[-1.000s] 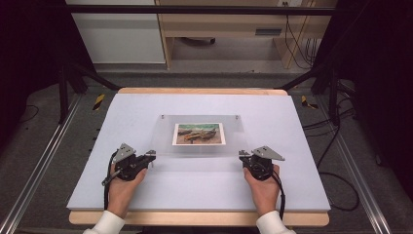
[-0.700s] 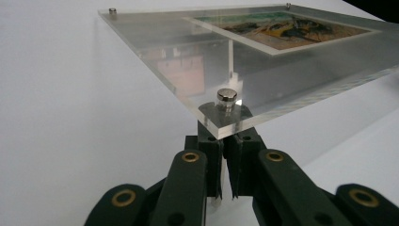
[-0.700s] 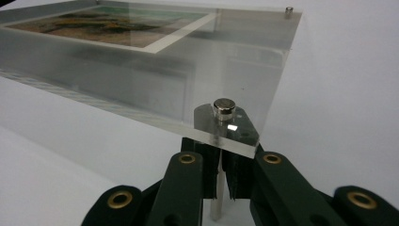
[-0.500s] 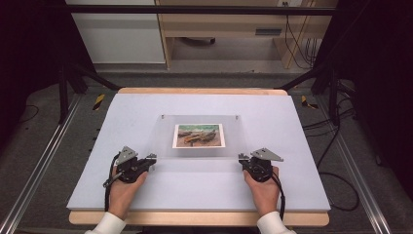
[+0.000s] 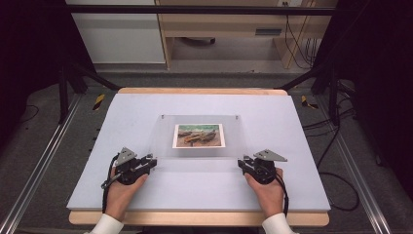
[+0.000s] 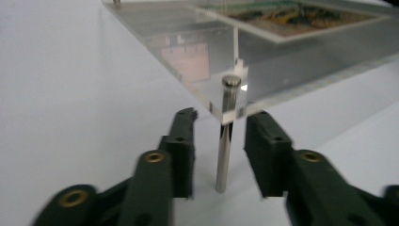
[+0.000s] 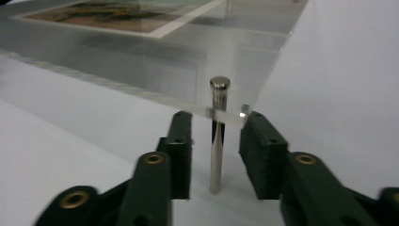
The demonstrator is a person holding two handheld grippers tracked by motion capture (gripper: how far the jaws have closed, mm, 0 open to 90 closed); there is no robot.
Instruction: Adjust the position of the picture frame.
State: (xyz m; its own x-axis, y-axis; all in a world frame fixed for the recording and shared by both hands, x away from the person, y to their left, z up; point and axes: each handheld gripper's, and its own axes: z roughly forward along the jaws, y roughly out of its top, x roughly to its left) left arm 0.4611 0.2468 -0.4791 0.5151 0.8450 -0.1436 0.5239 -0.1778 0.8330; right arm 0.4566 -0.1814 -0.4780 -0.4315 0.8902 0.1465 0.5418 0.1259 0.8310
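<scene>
Pale surface (image 5: 292, 126) carries a clear frame (image 5: 165, 141) on metal pins (image 6: 225, 141), one pin standing between each gripper's fingers (image 6: 181, 141), picture (image 5: 198, 135) just beyond.

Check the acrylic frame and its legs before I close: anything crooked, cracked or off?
Nothing stands out. The clear acrylic frame sits square on the table, picture flat inside. Each near metal pin stands upright through its corner, between the open jaws of the left gripper and right gripper. No cracks visible.
</scene>
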